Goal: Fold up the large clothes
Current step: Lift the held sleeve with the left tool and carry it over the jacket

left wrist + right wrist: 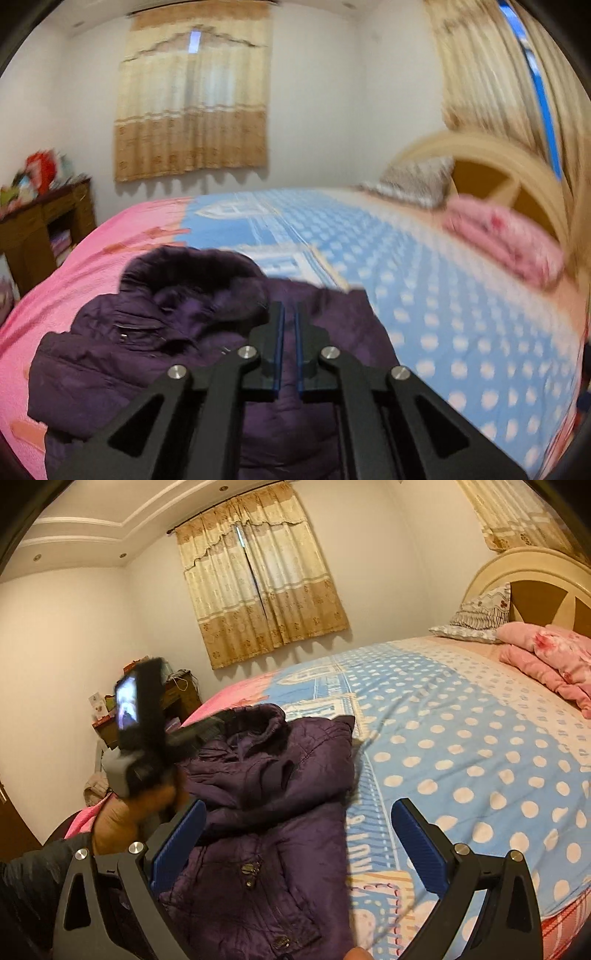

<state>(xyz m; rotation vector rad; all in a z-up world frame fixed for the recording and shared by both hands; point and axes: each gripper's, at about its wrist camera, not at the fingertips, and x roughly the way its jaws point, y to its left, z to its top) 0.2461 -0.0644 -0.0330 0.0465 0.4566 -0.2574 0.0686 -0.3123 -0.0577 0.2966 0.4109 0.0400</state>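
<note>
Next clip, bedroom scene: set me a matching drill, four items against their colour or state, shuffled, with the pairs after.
Items:
1. coat
2. left gripper
3. right gripper
4. folded quilt

Descriptions:
A. jaws wide apart
B. pink, by the headboard
C. dark purple, lying on the bed
D. jaws nearly together, nothing between them

Pairs: 1-C, 2-D, 3-A, 4-B

Left tongs (pixel 289 314) nearly closed, narrow gap, nothing gripped — right tongs (pixel 299 812) spread wide.
</note>
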